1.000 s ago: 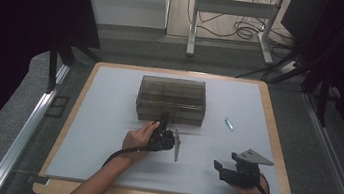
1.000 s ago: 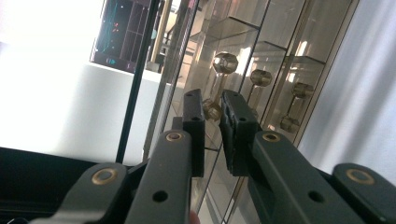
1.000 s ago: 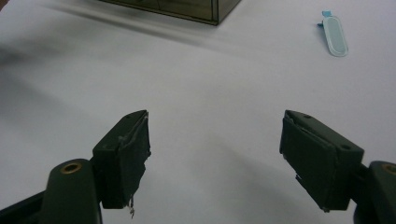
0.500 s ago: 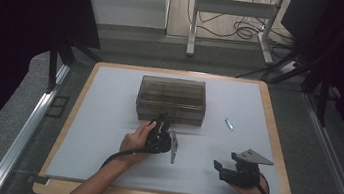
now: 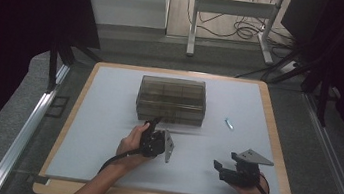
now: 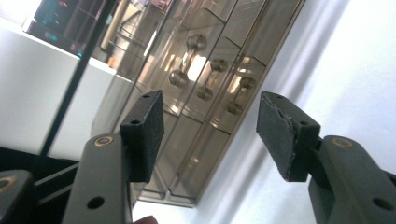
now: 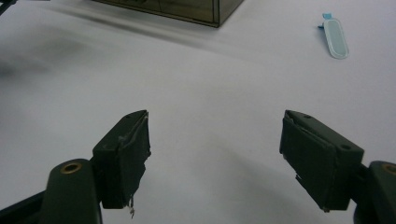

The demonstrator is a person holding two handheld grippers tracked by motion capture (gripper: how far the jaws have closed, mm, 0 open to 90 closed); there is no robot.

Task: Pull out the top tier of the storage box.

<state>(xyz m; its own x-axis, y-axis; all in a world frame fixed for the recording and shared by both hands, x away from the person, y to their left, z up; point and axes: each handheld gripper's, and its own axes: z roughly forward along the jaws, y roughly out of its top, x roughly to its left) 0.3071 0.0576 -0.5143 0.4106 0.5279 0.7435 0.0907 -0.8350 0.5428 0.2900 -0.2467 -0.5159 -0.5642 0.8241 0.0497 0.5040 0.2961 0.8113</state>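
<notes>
Just ahead of the left gripper (image 5: 152,123), the smoky transparent compartment box (image 5: 171,100) stands on the pale mat (image 5: 101,118), near the jaw tips but apart from them. This gripper is rolled onto its side, so in the left gripper view the box (image 6: 201,88) runs slantwise; its jaws stand wide apart with nothing between them. Through the tinted wall, small metal dumbbell-shaped pieces (image 6: 187,60) show in separate compartments, though reflections blur what they are. The box's far end is cut off at the frame's top edge.

The right gripper (image 5: 217,167) rests low on the mat, well apart from the box, its jaws also spread and empty. Ahead of it and to its right lies a small pale-blue flat item (image 7: 335,39), too small to identify. A corner of the box (image 7: 205,11) shows at the top of the right gripper view.
</notes>
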